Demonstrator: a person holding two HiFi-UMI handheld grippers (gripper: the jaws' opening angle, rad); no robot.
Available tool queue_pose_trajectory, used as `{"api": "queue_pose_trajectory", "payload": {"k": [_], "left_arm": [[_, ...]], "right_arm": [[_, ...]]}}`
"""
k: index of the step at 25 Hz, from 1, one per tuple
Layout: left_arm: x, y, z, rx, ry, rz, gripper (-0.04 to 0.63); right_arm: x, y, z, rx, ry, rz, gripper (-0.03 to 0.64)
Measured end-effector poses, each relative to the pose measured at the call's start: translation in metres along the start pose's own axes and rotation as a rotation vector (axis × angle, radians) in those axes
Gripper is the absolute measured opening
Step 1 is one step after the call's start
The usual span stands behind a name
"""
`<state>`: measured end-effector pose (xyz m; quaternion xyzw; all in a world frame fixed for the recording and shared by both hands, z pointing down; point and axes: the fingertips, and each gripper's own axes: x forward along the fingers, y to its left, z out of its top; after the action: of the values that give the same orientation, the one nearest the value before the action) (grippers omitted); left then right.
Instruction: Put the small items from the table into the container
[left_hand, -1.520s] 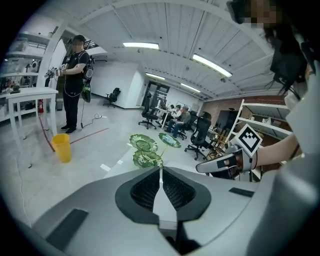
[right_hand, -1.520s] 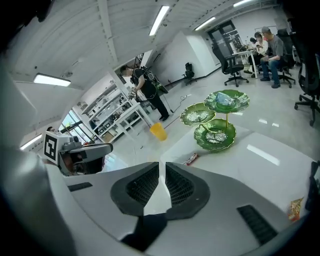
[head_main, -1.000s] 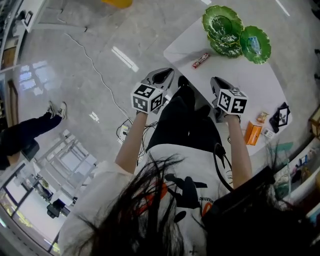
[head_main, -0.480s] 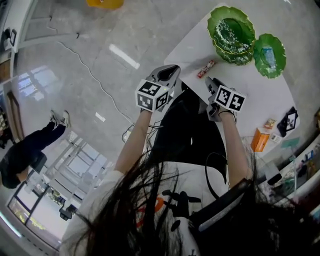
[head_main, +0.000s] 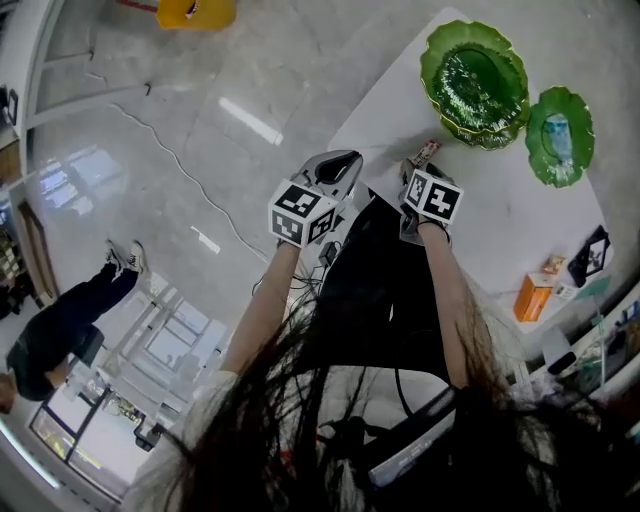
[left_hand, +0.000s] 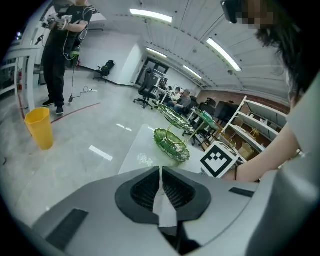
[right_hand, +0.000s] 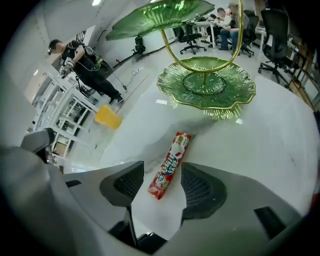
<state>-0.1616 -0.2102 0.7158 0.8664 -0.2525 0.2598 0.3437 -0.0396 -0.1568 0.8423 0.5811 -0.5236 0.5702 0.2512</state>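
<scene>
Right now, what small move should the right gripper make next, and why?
Probably lower the right gripper a little and close: its jaws are opening, and the candy roll lies on the table between them, not yet gripped.

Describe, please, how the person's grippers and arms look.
The left gripper and right gripper: grey shells, black ribbed pads, each with a black-and-white marker cube. The right's jaws are opening, a candy roll between them. White sleeve, arms bare.
</scene>
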Motion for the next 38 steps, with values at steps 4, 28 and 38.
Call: {"api": "queue_pose_trajectory", "payload": {"k": [4,28,38], "left_arm": [[-0.004,0.005,-0.011,-0.020,0.002,0.010,0.011],[-0.022,-0.036,0.023,0.036,-0.017,-0.034,0.011],[-0.061,-0.075,0.106,-0.012,-0.164,0.016,0.011]], "right_arm": [[0.017,-0.007,0.001,-0.057,0.002,-0.119,0.224],[-0.085,0.029,0.041,-0.447,-0.037,0.068,0.114],[-0.202,0.055,0.112,-0.459,-0.160,0.155,0.114]]}}
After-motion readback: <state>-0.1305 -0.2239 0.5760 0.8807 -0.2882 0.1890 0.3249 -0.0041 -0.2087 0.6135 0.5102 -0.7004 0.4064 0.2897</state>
